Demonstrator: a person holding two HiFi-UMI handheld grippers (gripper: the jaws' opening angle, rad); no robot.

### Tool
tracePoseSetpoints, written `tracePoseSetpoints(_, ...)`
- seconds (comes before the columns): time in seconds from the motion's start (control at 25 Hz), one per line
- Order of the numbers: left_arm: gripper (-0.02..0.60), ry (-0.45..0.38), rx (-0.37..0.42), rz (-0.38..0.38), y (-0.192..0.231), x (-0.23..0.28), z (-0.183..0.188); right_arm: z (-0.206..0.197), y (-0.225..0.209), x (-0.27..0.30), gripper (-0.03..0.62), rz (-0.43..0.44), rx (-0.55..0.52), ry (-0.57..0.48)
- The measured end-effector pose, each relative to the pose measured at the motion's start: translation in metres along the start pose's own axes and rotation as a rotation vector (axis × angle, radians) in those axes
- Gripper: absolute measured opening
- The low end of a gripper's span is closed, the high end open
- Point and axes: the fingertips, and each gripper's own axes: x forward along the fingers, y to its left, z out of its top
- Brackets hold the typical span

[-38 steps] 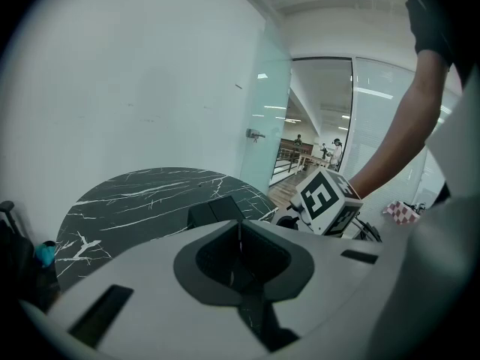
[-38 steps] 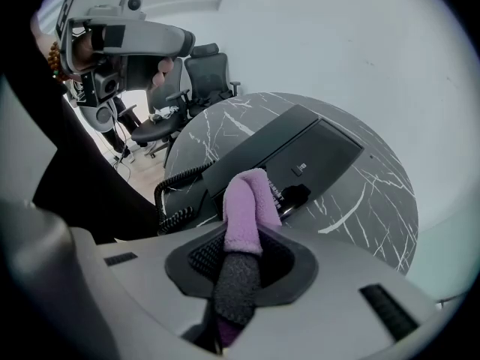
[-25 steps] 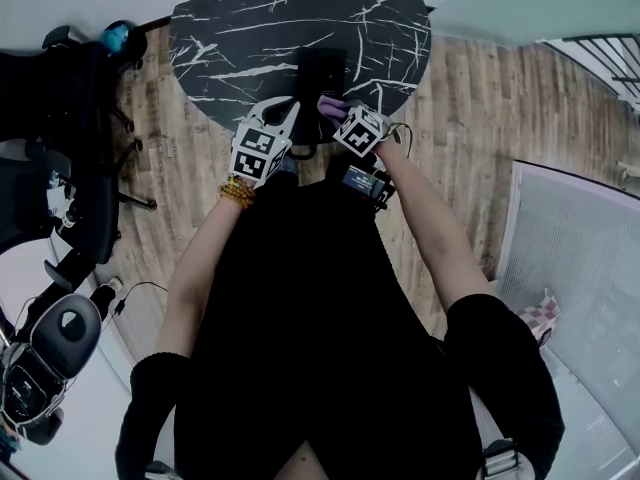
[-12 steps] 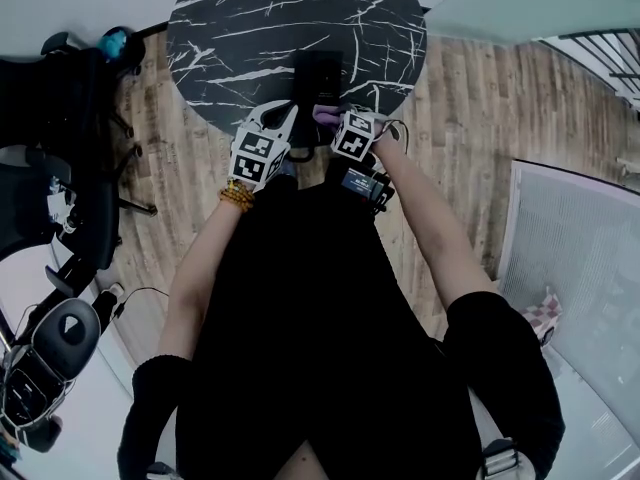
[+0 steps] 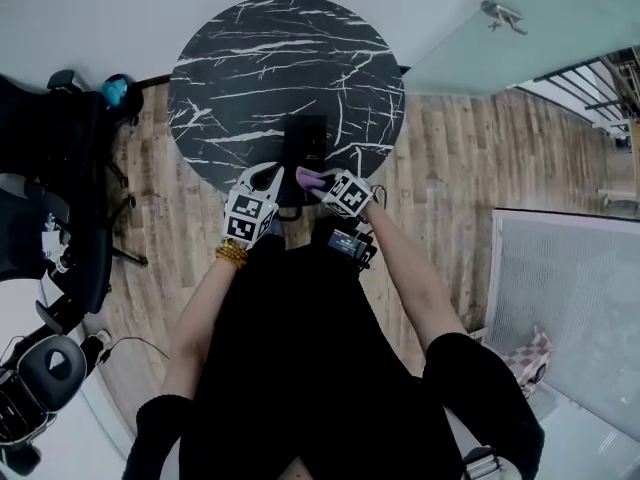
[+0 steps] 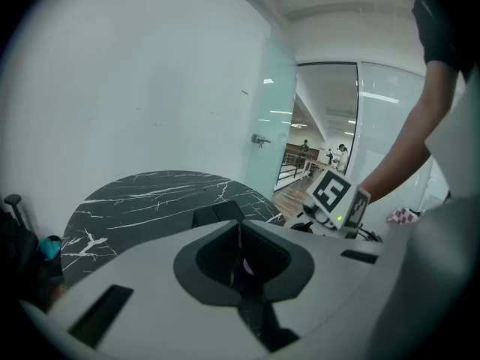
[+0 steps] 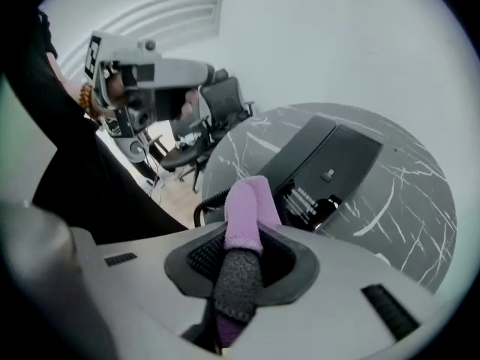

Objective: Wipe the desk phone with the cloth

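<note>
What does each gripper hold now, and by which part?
The right gripper is shut on the purple cloth, near its middle, with one end sticking out ahead. The left gripper is shut and holds nothing.

**Veined stone, matt plastic, soft pile**

The round table [image 5: 250, 58] has a smooth black top veined white like marble, with a slight sheen. On the table, the desk phone [image 7: 330, 160] is matt black plastic. Over the table's near edge, the cloth [image 7: 251, 205] is fuzzy pink and grey pile. It sits in the right gripper [image 7: 241, 265], whose shell is smooth, matt grey plastic. Around the table, the floor [image 5: 460, 168] is grained wood planks.
</note>
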Motion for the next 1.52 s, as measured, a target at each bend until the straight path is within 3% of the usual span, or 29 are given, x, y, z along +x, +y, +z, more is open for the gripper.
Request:
tracePoseSetpoints(0.28,0.021,-0.089,0.021,0.085,0.015,-0.013,0.032,0.086,0.005,-0.076,0.086,-0.177,-0.013,-0.377)
tracePoseSetpoints(0.48,0.021,-0.224,0.134,0.12,0.007,-0.023,0.094,0.154,-0.001,-0.153,0.086,-0.365,-0.009,-0.644)
tracePoseSetpoints(0.64,0.021,-0.338,0.19,0.115,-0.013,-0.039,0.14,0.177,0.004,-0.199,0.086,-0.464,0.019,-0.788)
tracePoseSetpoints(0.8,0.021,-0.399,0.202,0.129,-0.022,-0.049,0.158,0.185,0.01,-0.217,0.084,-0.518,0.022,-0.828)
tracePoseSetpoints(1.52,0.021,-0.372,0.227,0.046,-0.022,-0.065,0.134,0.174,0.031,-0.22,0.084,-0.591,0.082,-0.838)
